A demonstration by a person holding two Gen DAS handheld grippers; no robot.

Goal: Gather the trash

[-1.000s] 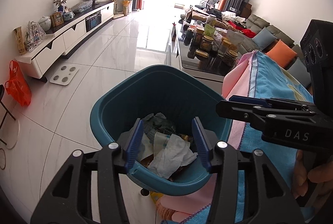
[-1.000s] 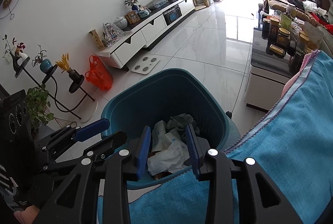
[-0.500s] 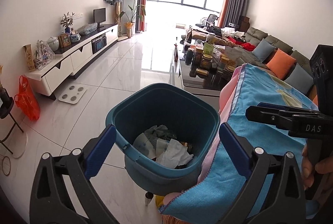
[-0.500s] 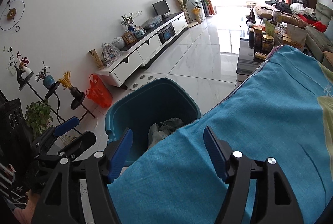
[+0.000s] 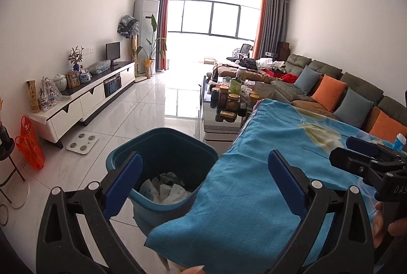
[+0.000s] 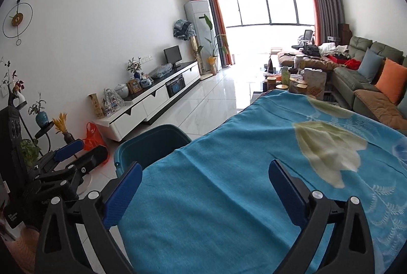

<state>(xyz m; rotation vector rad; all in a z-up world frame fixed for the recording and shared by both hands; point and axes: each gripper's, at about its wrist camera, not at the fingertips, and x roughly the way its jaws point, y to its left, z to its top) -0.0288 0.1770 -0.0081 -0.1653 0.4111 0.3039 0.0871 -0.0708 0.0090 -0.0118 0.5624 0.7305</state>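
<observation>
My left tool [image 5: 202, 173] gapes, released; my right tool [image 6: 204, 176] is spreading wider, grasping nothing. Beneath both, a blue cloth [image 6: 241, 172] hides the surface. The bin [image 5: 162, 146], earlier directly under them, now sits ahead-left, its crumpled trash [image 5: 165, 188] half hidden.

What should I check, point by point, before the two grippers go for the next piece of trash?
1. Left gripper empty: ok, wide open, nothing between the fingers.
2. Right gripper empty: ok, jaws opening, nothing between them.
3. Dropped trash inside the teal bin: ok, crumpled tissues lie at the bottom.
4. Bin upright beside the table: ok, though the blue cloth hangs over part of its rim.
5. Next trash located: cannot tell; only a blue and white object shows at the cloth's far right edge.
6. Grippers apart from each other: ok.
</observation>
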